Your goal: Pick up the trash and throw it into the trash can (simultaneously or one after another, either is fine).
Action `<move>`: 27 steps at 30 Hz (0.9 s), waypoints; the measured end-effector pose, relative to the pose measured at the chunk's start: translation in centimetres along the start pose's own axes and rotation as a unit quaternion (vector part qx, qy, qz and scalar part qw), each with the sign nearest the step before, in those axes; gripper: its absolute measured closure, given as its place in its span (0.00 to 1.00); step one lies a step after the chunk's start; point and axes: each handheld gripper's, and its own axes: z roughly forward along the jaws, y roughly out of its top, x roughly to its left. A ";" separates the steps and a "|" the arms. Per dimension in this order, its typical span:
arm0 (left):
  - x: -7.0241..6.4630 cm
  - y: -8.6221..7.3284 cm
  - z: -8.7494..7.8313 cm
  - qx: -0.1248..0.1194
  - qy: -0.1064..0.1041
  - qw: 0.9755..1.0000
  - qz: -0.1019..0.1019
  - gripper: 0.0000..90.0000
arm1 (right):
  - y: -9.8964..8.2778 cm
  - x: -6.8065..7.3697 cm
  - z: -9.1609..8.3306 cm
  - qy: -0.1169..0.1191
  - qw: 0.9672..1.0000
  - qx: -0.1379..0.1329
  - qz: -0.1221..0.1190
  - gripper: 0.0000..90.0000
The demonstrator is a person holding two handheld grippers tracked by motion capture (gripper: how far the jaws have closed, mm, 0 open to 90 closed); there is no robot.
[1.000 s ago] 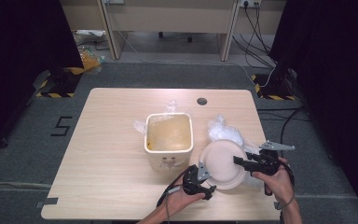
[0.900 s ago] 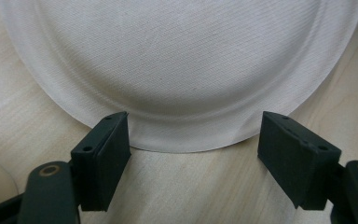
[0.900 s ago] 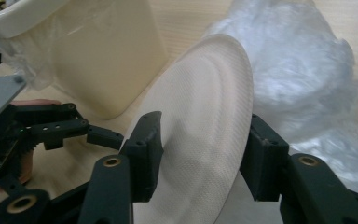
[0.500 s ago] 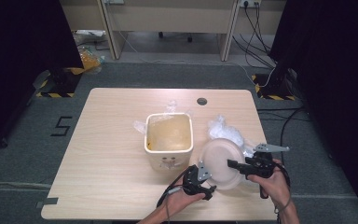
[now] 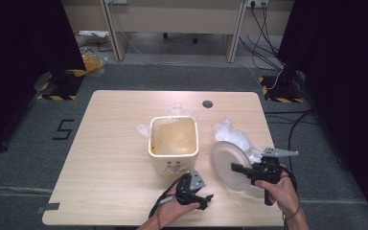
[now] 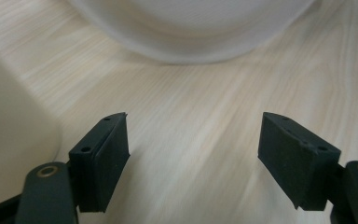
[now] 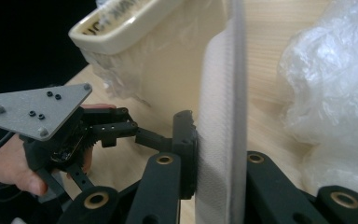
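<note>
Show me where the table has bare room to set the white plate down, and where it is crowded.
Free: the wide strip left of the bin, and the far edge around the round hole. Crowded: the near right, where the right gripper clamps the plate beside crumpled plastic and the left gripper.

The round white paper plate (image 5: 230, 163) stands tilted on its edge, its hollow face turned toward the cream square plastic bin (image 5: 173, 143), just to the right of that bin and apart from it. Its near rim (image 7: 219, 154) is pinched between the jaws of the right claw (image 5: 235, 167), which have just been closing on it.
</note>
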 end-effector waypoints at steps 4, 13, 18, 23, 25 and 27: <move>0.8 -1.6 -2.0 0.003 0.009 1.000 -0.011 0.27 | 0.1 0.2 -0.2 0.011 1.000 -0.008 0.005 0.94; 3.6 -4.2 -5.3 0.003 0.042 0.998 -0.040 0.26 | 0.8 0.7 -1.7 0.030 0.999 -0.043 0.009 0.94; 5.5 -5.6 -7.0 0.000 0.061 0.996 -0.058 0.26 | 1.4 0.7 -3.0 0.019 0.998 -0.062 0.003 0.94; 6.8 -7.2 -8.2 0.005 0.084 0.993 -0.080 0.26 | 2.3 0.7 -3.9 0.013 0.997 -0.083 0.001 0.94; 7.2 -7.8 -8.4 0.008 0.091 0.992 -0.086 0.26 | 2.6 0.6 -4.1 0.011 0.996 -0.089 0.001 0.94; 7.6 -8.1 -8.7 0.007 0.097 0.991 -0.091 0.26 | 2.9 0.6 -4.2 0.012 0.996 -0.091 0.001 0.94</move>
